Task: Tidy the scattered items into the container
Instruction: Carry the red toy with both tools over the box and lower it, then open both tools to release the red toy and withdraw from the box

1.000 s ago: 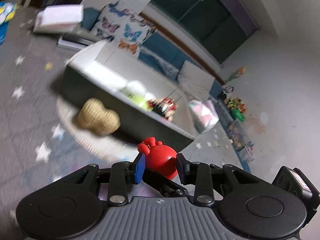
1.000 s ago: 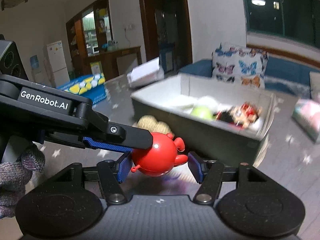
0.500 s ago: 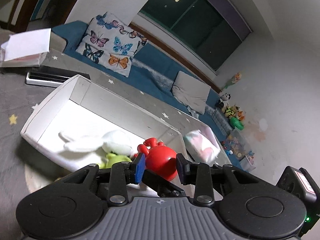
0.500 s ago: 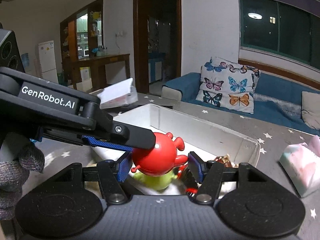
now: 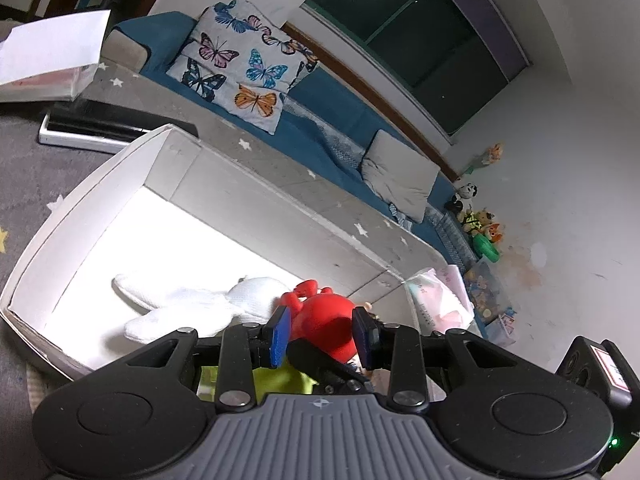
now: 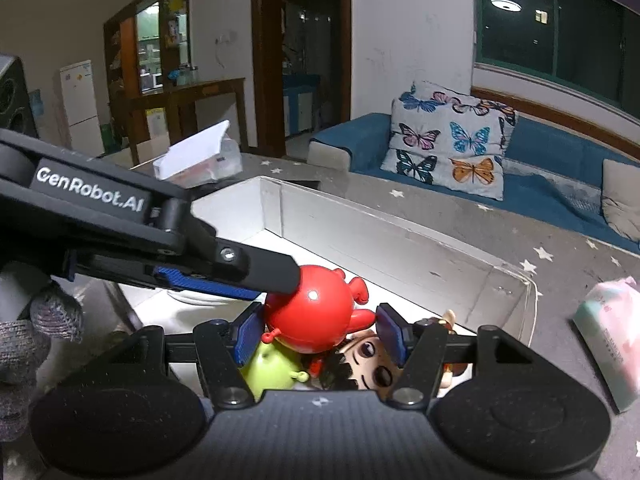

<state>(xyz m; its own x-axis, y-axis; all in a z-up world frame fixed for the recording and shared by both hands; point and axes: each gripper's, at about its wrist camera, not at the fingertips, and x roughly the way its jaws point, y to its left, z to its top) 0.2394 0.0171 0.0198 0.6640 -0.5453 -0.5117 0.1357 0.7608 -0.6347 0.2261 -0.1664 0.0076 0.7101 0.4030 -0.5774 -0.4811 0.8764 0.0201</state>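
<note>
The left gripper (image 5: 320,332) is clenched on the red toy (image 5: 326,322), one blue pad against each flank. The right gripper (image 6: 320,336) brackets the same toy from another side. Its left pad touches the body and its right pad sits just beside an arm of the toy. I cannot tell whether it grips or only steadies.

A second ago both tools and the toy were outside the box (image 5: 280,216), before its near wall over the rug. A tan toy lay on the rug against that wall. Now the toy hangs inside the rim, over the right end of the box floor and near the near wall. The tan toy is out of view. The carry looks finished, and what seems left is to open and let the toy drop, then go back for what lies outside.

Counted:
- Held: one red toy.
- In the box: one white plush (image 5: 192,304) lies along the middle of the floor. One green toy (image 6: 272,372) and one doll (image 6: 372,364) lie side by side just under the red toy.
- Outside the box: one pink pack (image 6: 612,340) on the rug beyond the right end wall.

The red toy will probably land on the green toy and the doll.
</note>
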